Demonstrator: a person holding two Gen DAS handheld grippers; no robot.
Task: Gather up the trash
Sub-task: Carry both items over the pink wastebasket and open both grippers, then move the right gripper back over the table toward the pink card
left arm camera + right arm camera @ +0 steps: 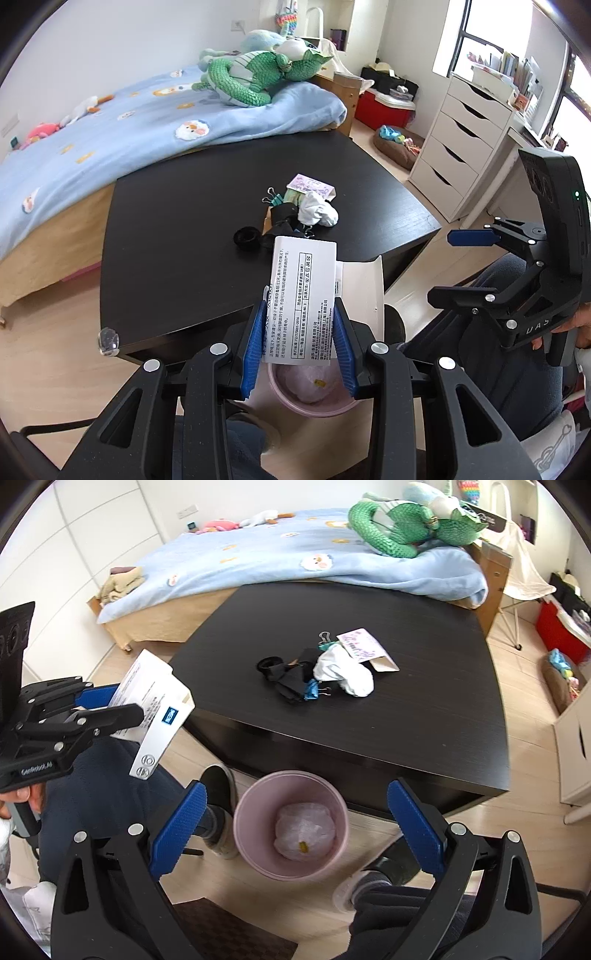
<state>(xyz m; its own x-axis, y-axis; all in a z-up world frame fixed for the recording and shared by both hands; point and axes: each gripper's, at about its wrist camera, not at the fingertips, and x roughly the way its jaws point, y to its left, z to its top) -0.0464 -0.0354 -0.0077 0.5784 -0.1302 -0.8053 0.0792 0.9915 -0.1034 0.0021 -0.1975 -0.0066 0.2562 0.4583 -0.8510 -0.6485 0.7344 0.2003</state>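
My left gripper [298, 345] is shut on a white printed cardboard package [304, 295] and holds it above the pink trash bin [310, 391]; the package also shows in the right wrist view [155, 705], at the left. My right gripper [295, 834] is open and empty above the pink bin [291, 825], which holds a plastic liner with a small yellow scrap. On the black table [369, 720] lies a pile: a white crumpled cloth [345, 672], black items [288, 681], a pink card [362, 644] and binder clips [314, 692].
A bed with a blue blanket [129, 125] and a green plush toy [255, 74] stands behind the table. A white drawer unit [461, 147] is at the right. The person's legs and shoes [218, 786] are beside the bin.
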